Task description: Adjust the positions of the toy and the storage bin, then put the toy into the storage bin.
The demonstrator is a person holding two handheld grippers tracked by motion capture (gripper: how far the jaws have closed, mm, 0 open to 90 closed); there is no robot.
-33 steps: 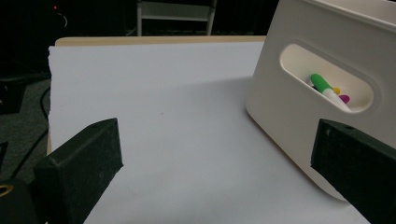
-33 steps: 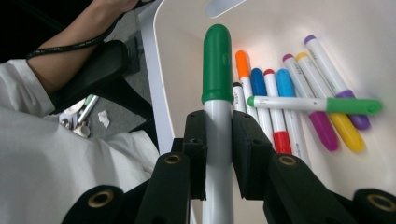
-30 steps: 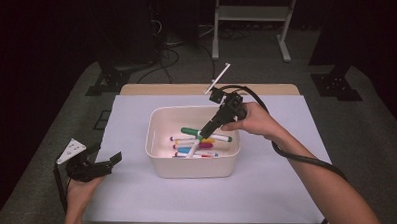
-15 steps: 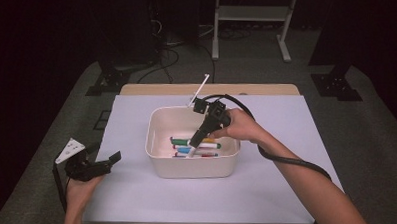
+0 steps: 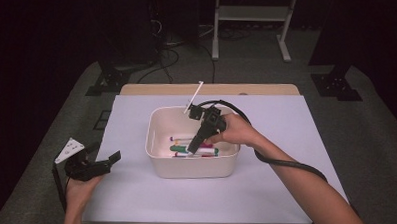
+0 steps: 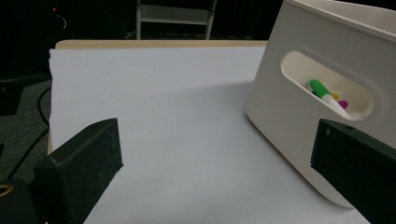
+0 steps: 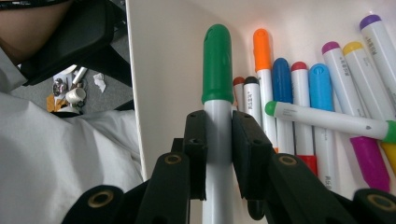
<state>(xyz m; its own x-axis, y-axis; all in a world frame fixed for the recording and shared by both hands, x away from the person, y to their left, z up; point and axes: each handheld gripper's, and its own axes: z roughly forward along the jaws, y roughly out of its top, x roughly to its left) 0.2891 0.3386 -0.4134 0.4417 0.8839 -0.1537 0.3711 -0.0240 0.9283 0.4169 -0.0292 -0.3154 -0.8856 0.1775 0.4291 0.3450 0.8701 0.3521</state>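
Two grippers work at a table (image 5: 286,125) covered with white paper. The right gripper (image 5: 194,141) dips into a cream bin (image 5: 194,167) that sits near the middle of the table, its black body angled down and toward the person, a cable looping back over the wrist. In the right gripper view its jaws are clamped on the white barrel of a green-capped marker (image 7: 217,70), pads pressing both sides just below the cap. That marker points along the jaws, with its cap close to the bin's inner wall (image 7: 163,70).

Beside it, on the bin floor, lie more markers side by side: an orange-capped one (image 7: 263,46), a dark blue one (image 7: 282,74), a light blue one (image 7: 320,79), with red, black, purple and yellow caps among them. Another green-tipped marker (image 7: 327,119) lies crosswise on top of the row.

The left gripper (image 5: 97,163) rests at the table's left edge, well apart from the bin's left side, held in the person's left hand (image 5: 79,188). Its jaws stand wide apart with nothing between them. In the left gripper view they frame bare paper and the bin's outer wall (image 6: 280,107), where a handle slot (image 6: 327,91) shows a green cap and bits of pink and yellow inside.
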